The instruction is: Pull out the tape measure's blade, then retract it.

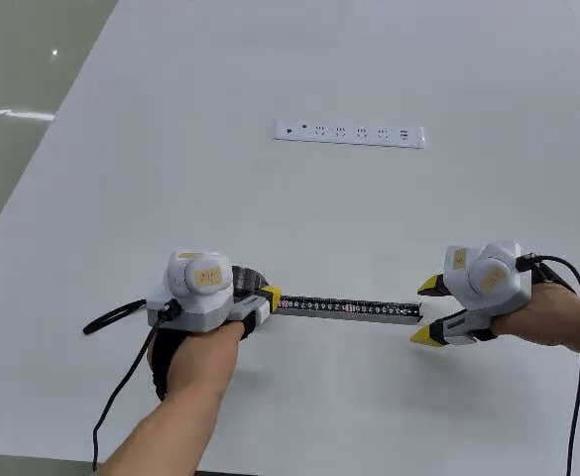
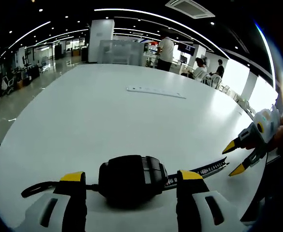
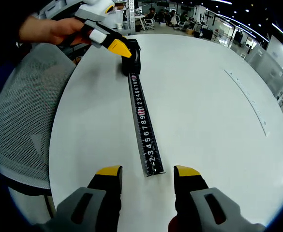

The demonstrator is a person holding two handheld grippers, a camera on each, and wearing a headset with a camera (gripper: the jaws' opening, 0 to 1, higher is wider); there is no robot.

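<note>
L gripper (image 1: 260, 294) hides most of tape case (image 1: 249, 280).

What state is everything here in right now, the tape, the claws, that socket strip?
tape measure case: on the table
blade: pulled out, lying flat
left gripper: shut on the case
right gripper: open at the blade tip
power strip: nothing plugged in

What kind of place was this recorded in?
Most likely a large open-plan office or lab hall. A long white table carries a power strip, strip lights run across a dark ceiling, and people stand and sit around desks farther back.
</note>
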